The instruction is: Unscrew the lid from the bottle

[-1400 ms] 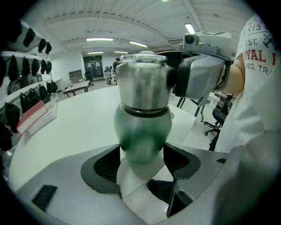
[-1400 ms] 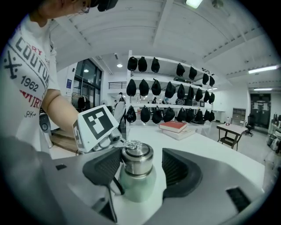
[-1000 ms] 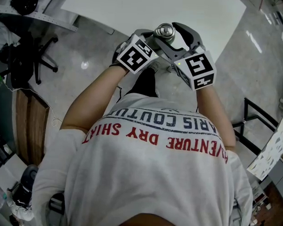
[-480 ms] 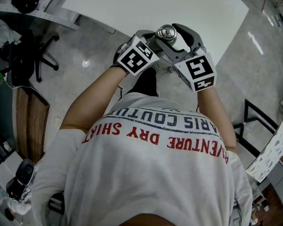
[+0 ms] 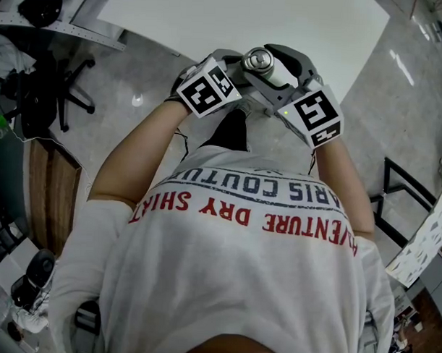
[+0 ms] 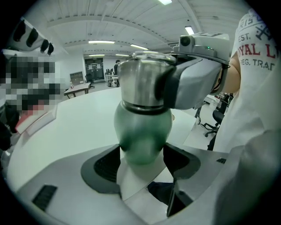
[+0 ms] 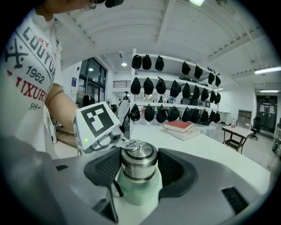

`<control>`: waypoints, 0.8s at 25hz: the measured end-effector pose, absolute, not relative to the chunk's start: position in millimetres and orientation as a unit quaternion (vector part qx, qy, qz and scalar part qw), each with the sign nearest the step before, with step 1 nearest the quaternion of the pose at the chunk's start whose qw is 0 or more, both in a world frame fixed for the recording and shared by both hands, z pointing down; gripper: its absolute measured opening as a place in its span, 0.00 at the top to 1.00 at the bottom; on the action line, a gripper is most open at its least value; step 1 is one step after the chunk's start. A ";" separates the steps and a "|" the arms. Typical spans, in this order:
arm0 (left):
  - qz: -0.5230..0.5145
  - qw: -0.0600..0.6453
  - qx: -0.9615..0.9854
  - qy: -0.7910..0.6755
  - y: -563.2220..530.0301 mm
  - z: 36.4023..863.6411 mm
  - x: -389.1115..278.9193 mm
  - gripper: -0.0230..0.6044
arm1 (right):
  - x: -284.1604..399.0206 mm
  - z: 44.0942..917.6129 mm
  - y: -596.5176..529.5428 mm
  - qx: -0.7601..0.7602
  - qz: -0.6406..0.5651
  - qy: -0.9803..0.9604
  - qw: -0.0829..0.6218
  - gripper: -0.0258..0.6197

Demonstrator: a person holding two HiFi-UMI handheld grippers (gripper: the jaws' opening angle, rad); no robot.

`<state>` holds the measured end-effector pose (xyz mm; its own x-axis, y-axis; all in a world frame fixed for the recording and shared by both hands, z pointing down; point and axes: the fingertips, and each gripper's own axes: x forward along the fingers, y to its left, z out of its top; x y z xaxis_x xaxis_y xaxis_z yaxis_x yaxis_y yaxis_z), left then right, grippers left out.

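Observation:
A pale green bottle [image 6: 142, 129] with a steel lid [image 7: 138, 158] is held up in front of the person, near the white table's edge. My left gripper [image 6: 142, 158] is shut on the bottle's green body, one pad on each side. My right gripper [image 7: 139, 166] comes in from the other side; its jaws have just been closing, with the lid between them and both pads against it. In the head view the lid [image 5: 257, 61] shows from above between the left gripper [image 5: 235, 75] and the right gripper [image 5: 274, 65]. The bottle's lower part is hidden.
The white table [image 5: 284, 22] lies just beyond the bottle, with its corner at the right. Books [image 7: 178, 127] lie on it farther off. A rack of black bags [image 7: 175, 88] lines the far wall. An office chair [image 5: 43, 93] stands at the left on the grey floor.
Both marker cubes have turned and shifted slightly apart around the bottle. The bottle and lid stay in about the same place.

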<state>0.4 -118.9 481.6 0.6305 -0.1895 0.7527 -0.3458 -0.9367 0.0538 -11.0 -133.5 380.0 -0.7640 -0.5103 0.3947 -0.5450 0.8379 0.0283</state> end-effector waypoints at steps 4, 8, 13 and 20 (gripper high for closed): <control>0.413 0.081 0.901 -0.107 -120.3 482.2 1.5 0.45 | -10.6 380.2 -133.8 0.249 0.043 -0.947 0.201 0.56; 0.422 0.062 0.902 -0.065 -120.3 482.0 -0.2 0.45 | -13.1 379.6 -132.6 0.211 0.041 -0.954 0.209 0.56; 0.438 0.030 0.899 -0.002 -119.0 484.0 -4.0 0.45 | -17.4 381.5 -128.4 0.158 0.035 -0.961 0.226 0.56; 0.470 -0.017 0.879 0.075 -118.5 484.7 -5.8 0.45 | -18.5 381.0 -125.1 0.106 0.017 -0.962 0.250 0.56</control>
